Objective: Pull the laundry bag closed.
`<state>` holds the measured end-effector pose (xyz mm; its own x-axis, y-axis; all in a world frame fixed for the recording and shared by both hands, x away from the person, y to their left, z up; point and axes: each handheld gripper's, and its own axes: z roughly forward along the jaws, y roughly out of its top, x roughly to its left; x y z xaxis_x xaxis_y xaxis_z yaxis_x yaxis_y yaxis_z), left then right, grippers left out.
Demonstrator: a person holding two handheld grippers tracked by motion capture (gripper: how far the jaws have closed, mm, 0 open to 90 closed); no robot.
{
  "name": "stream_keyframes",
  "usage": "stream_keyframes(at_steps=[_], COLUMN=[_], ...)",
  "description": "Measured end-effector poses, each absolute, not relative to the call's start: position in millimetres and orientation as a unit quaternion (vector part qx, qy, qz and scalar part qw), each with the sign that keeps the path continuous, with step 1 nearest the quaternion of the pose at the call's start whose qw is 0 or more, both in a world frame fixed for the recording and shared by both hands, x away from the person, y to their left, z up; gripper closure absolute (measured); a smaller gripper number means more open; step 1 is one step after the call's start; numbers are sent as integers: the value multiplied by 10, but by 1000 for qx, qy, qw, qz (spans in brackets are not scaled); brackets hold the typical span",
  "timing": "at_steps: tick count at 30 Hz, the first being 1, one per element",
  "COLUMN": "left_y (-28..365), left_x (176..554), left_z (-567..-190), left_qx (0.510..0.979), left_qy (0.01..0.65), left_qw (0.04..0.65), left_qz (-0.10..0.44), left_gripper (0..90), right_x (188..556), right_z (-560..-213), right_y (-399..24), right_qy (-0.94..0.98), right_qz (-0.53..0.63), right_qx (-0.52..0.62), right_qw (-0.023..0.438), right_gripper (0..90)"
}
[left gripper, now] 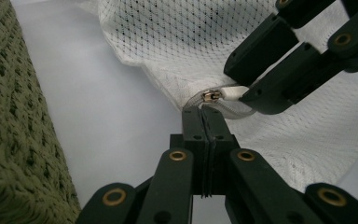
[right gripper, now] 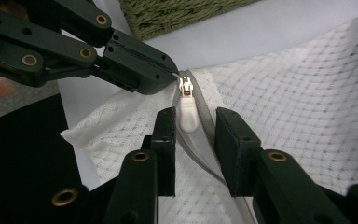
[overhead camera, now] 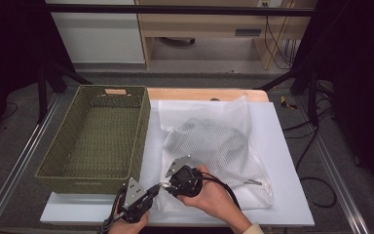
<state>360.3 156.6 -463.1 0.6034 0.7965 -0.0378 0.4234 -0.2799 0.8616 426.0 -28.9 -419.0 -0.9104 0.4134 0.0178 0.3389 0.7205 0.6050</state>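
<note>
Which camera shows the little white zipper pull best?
The right gripper view: the zipper pull lies large and sharp between that gripper's open fingers. The left gripper view shows it partly hidden; in the high view it's too small to tell.

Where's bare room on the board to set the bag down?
Free: inside the green woven basket; the white board strip right of the white mesh laundry bag. Crowded: the near edge, where both claws meet at the bag's zipper pull.

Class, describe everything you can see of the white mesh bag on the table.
The white mesh bag lies flat on the white board, right of the green basket. It looks like soft netting, with something grey inside. A grey zipper runs along its near edge, with a white pull tab. The left hand-held gripper pinches the bag's corner at the zipper's end; the right hand-held gripper straddles the tab, open.
</note>
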Motion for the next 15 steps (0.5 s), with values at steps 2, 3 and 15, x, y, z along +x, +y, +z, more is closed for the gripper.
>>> stream_keyframes(at_steps=[2,3,15], left_y=[1566,1566,1577], left_x=[3603,3603,3608], left_z=[-4628,-4628,-4614], left_qx=[773,773,771], left_qy=[394,394,393], left_qw=[453,453,460], left_qz=[206,206,200], left_gripper=[896,896,896], right_x=[4274,4274,4311], right_z=[-4204,-4204,-4218], right_y=[-267,-267,-190], right_qy=[929,929,935], right_qz=[308,308,289], right_qx=[199,199,194], right_qw=[58,58,59], right_gripper=[731,731,775])
